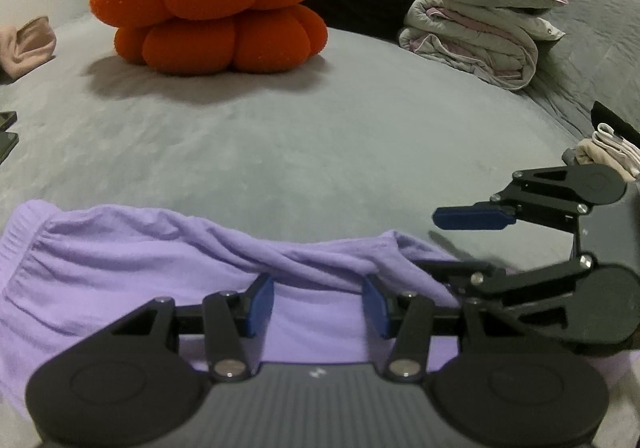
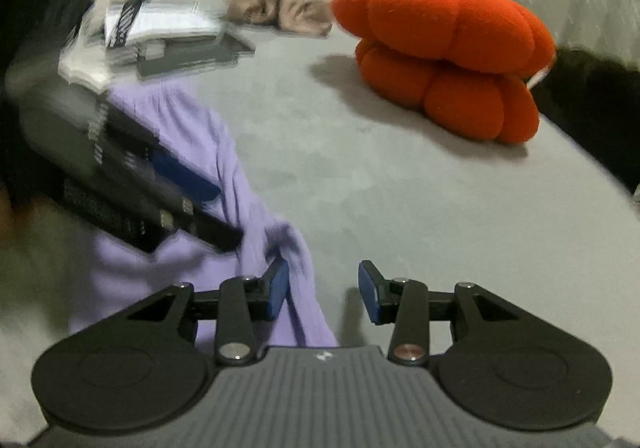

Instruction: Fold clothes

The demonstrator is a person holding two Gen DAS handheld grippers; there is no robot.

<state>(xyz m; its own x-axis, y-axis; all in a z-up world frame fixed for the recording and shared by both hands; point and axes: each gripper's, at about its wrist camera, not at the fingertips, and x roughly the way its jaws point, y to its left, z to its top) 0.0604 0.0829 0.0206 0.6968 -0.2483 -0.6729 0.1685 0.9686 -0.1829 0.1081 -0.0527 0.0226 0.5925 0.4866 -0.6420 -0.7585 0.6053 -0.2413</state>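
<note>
The lilac garment [image 1: 132, 272] lies bunched along the bed's [image 1: 320, 152] near edge, long axis crosswise. Left gripper [image 1: 318, 304] straddles its ridge, jaws half-open, ungripped; right gripper [image 2: 323, 290], likewise open, sits at its right end.

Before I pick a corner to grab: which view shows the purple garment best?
The left wrist view: the purple garment spreads across it, elastic band visible. The right wrist view shows only a blurred strip, partly hidden by the other gripper.

One purple garment [image 1: 120, 268], one pumpkin cushion [image 1: 212, 0].
</note>
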